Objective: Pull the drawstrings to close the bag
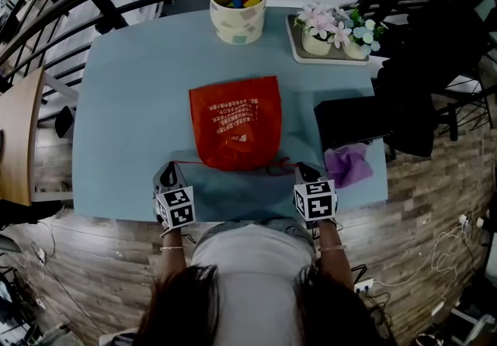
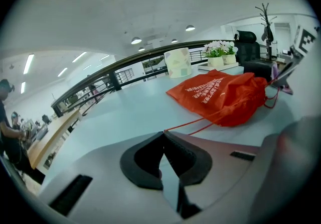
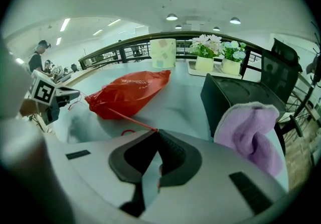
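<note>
Left gripper (image 2: 163, 134): jaws pinched together on left drawstring (image 2: 193, 123), near bench (image 1: 132, 96) front edge.
Red drawstring bag (image 1: 237, 123): flat on bench, between and just beyond both jaws, mouth toward them.
Right gripper (image 3: 154, 132): jaws clamped on right drawstring (image 3: 128, 119).

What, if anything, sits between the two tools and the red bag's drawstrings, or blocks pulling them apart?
Nothing visible. The left tool and the right tool are each shut on a red drawstring of the red bag. A purple cloth lies close beside the right tool, so an outward pull may brush it.
</note>
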The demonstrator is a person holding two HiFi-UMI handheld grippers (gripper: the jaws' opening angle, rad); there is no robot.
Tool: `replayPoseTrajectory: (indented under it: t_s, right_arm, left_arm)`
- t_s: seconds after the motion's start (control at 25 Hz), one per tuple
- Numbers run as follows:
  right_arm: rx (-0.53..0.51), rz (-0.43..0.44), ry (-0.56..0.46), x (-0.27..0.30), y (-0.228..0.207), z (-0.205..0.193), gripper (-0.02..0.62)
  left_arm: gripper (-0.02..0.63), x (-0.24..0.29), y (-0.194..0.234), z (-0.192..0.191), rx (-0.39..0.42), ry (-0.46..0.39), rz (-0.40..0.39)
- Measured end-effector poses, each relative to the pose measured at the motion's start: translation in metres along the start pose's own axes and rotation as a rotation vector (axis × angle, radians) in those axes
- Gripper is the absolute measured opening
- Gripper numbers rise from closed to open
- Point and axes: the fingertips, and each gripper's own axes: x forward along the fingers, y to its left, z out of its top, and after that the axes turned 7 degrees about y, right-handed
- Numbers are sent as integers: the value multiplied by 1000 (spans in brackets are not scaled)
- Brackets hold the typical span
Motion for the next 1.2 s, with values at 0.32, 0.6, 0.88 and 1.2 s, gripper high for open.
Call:
replayPoseTrajectory:
  t_s: [0.32,0.6,0.88,1.2]
  right_arm:
    - [13,7,-10,3,-4,4,29]
    - [31,8,4,4,-9,-5,29]
    - [51,14,0,5,-10,-5,29]
    - [50,19,5,4,-4,-10,29]
  left_arm:
    - [17,3,7,7,-22,-10,13]
    - [17,5,13,-11,-66,19,14]
    - [17,7,19,-11,-84,24,8]
    - [17,4,8,-10,-65,39,-114]
